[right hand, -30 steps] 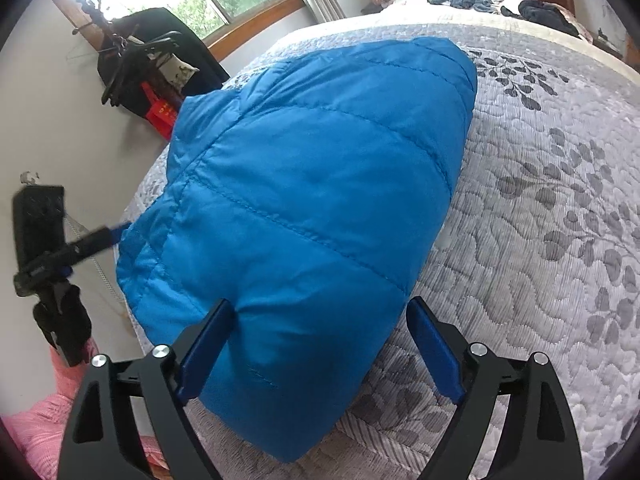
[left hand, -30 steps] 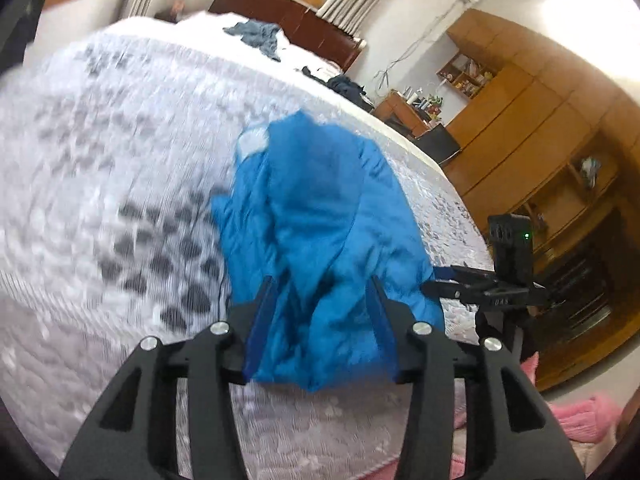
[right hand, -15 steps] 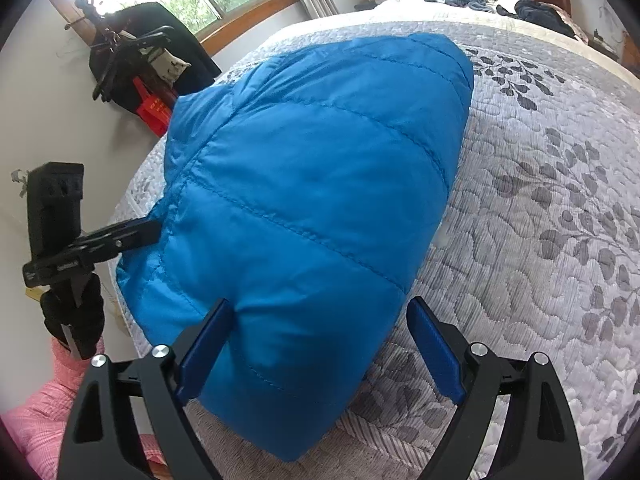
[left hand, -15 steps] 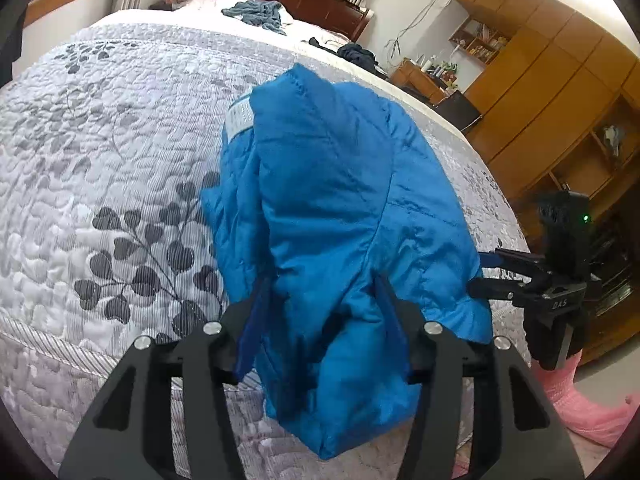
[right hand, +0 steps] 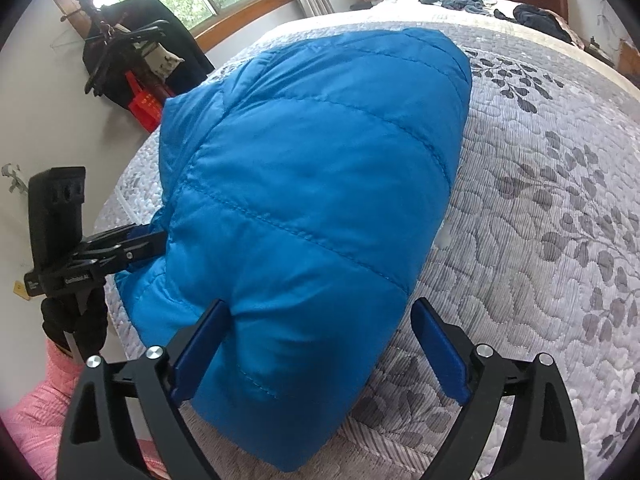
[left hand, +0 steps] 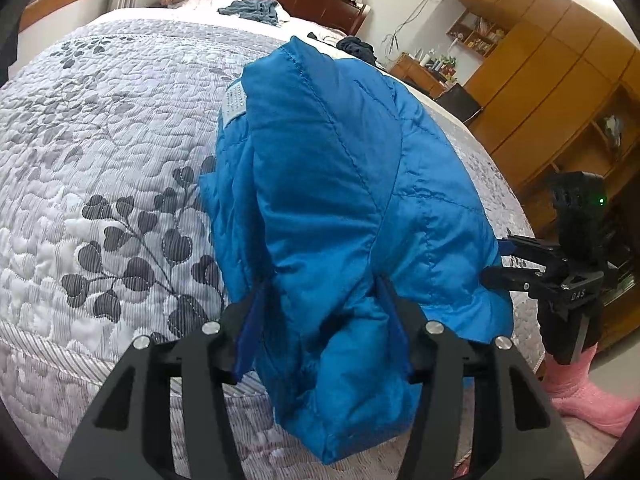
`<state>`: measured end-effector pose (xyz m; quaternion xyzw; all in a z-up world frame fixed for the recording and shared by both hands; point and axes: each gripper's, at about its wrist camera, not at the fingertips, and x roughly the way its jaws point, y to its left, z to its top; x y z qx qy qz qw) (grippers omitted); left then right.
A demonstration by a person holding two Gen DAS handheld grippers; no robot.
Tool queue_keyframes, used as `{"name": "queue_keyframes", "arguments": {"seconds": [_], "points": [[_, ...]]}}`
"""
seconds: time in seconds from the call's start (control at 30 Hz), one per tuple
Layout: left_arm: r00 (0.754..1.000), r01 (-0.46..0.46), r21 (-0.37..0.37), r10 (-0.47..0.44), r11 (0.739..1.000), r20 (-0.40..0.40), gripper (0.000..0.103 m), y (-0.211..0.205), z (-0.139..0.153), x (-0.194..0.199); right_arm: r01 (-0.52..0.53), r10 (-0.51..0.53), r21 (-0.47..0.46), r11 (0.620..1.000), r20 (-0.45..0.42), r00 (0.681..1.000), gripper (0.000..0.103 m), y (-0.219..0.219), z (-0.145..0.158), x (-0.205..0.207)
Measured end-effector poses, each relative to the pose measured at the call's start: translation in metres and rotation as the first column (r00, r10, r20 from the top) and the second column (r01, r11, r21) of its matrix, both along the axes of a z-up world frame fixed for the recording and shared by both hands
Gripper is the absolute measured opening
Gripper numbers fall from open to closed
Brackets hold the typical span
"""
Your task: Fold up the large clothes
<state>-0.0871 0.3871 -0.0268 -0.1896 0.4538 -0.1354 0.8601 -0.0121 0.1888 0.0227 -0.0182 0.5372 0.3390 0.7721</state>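
The blue puffer jacket [right hand: 312, 208] lies bunched at the bed's [right hand: 540, 240] near edge. The left gripper [left hand: 320, 320] has its fingers clamped on a thick fold; the right gripper [right hand: 320, 344] stands apart around the hem. I'd close the right first, then lift both evenly, keeping the slippery padding from sliding out.

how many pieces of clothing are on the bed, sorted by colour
Bright blue quilted puffer jacket, at the near edge of the grey leaf-print quilt: 1
Grey-blue crumpled garment, near the headboard: 1
Dark navy crumpled garment, near the headboard: 1
Total: 3
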Motion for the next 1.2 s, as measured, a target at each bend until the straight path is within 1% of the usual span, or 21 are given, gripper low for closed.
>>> {"name": "queue_keyframes", "arguments": {"seconds": [0.2, 0.3, 0.4, 0.57, 0.67, 0.77, 0.87, 0.93, 1.03, 1.07, 1.13, 1.17, 1.2], "points": [[1.0, -0.014, -0.013, 0.014, 1.0, 0.004, 0.054, -0.003, 0.003, -0.001, 0.011, -0.01, -0.018, 1.0, 0.021, 1.0, 0.092, 0.004, 0.003, -0.004], [1.0, -0.013, 0.0, 0.013, 1.0, 0.01, 0.055, -0.003, 0.007, -0.001, 0.014, -0.013, -0.033, 0.999, 0.043, 0.999, 0.092, 0.005, 0.006, -0.007], [1.0, -0.01, -0.004, 0.01, 1.0, 0.011, 0.055, -0.004, 0.007, -0.001, 0.015, -0.013, -0.033, 0.999, 0.044, 0.999, 0.092, 0.005, 0.006, -0.006], [1.0, -0.01, -0.071, 0.01, 0.997, -0.007, 0.055, 0.006, 0.001, 0.003, 0.013, -0.013, -0.012, 1.0, 0.016, 1.0, 0.093, 0.003, 0.002, 0.0], [1.0, -0.013, -0.084, 0.012, 0.996, -0.009, 0.055, 0.009, 0.008, 0.002, 0.013, -0.013, -0.002, 1.0, -0.001, 1.0, 0.093, 0.002, 0.003, 0.001], [1.0, -0.019, -0.113, 0.02, 0.993, 0.009, 0.054, 0.015, 0.021, 0.003, 0.013, -0.013, 0.0, 1.0, 0.0, 1.0, 0.093, -0.001, 0.007, 0.002], [0.998, -0.037, -0.092, 0.041, 0.995, 0.039, 0.055, 0.019, 0.035, 0.009, 0.006, -0.006, -0.007, 1.0, 0.01, 1.0, 0.093, -0.001, 0.012, 0.004], [0.997, -0.047, -0.086, 0.052, 0.995, 0.06, 0.058, 0.022, 0.045, 0.018, 0.001, -0.001, -0.008, 1.0, 0.012, 1.0, 0.093, 0.001, 0.013, 0.004], [0.995, -0.069, -0.059, 0.073, 0.996, 0.066, 0.06, 0.027, 0.054, 0.037, -0.002, 0.002, 0.001, 1.0, 0.003, 1.0, 0.093, 0.002, 0.013, 0.006], [0.995, -0.076, -0.061, 0.08, 0.995, 0.061, 0.059, 0.029, 0.054, 0.046, -0.003, 0.003, 0.003, 1.0, 0.002, 1.0, 0.093, 0.003, 0.013, 0.008], [0.995, -0.086, -0.069, 0.089, 0.994, 0.042, 0.053, 0.036, 0.052, 0.062, -0.002, 0.002, 0.007, 1.0, -0.001, 1.0, 0.093, 0.003, 0.012, 0.009], [0.995, -0.09, -0.055, 0.092, 0.994, 0.033, 0.051, 0.038, 0.05, 0.068, -0.002, 0.002, 0.009, 1.0, -0.002, 1.0, 0.093, 0.003, 0.012, 0.009], [0.995, -0.096, -0.041, 0.097, 0.995, 0.02, 0.052, 0.04, 0.046, 0.074, -0.003, 0.003, 0.011, 1.0, -0.003, 1.0, 0.093, 0.003, 0.012, 0.01]]}}
